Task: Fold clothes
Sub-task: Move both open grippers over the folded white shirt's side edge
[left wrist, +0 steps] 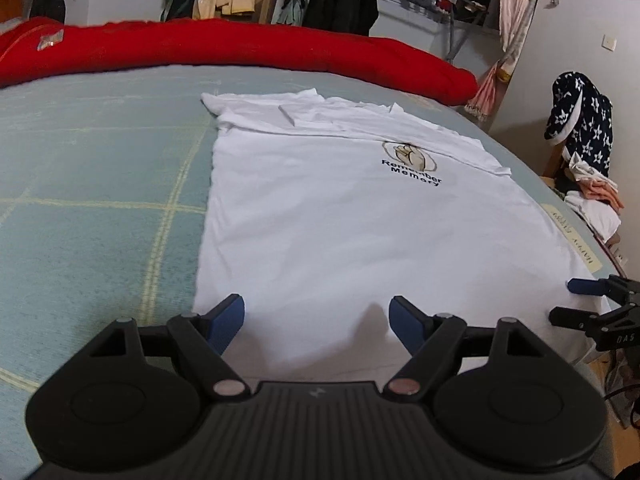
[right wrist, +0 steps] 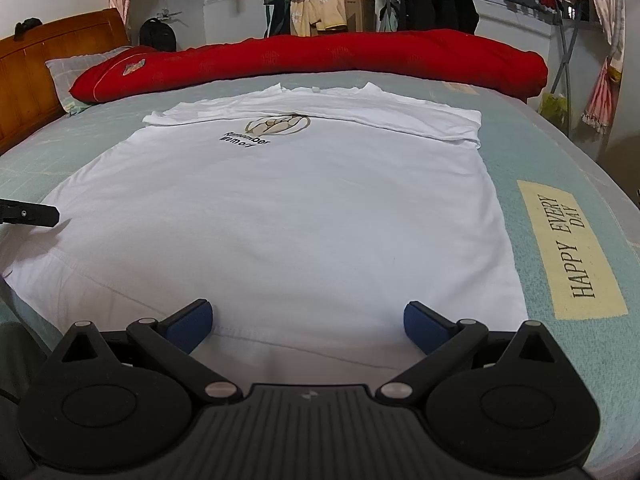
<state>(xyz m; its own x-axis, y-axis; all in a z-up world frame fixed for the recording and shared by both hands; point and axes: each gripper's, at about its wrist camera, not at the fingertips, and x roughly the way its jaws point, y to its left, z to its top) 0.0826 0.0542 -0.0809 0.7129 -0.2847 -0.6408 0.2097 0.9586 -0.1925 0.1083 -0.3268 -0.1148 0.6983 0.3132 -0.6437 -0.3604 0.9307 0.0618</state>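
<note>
White T-shirt (right wrist: 280, 208) lies flat on the bed (left wrist: 100, 200), top part already folded over; both tongs, left (left wrist: 316, 320) and right (right wrist: 308, 320), gape empty at the near hem; body folds remain.

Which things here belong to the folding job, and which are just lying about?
Part of the job:
white T-shirt, spread flat on the bed, top edge folded over
left tongs, open
right tongs, open

Just lying about:
red quilt
star-patterned garment on a chair
dark jackets hanging
HAPPY EVERY DAY label
</note>
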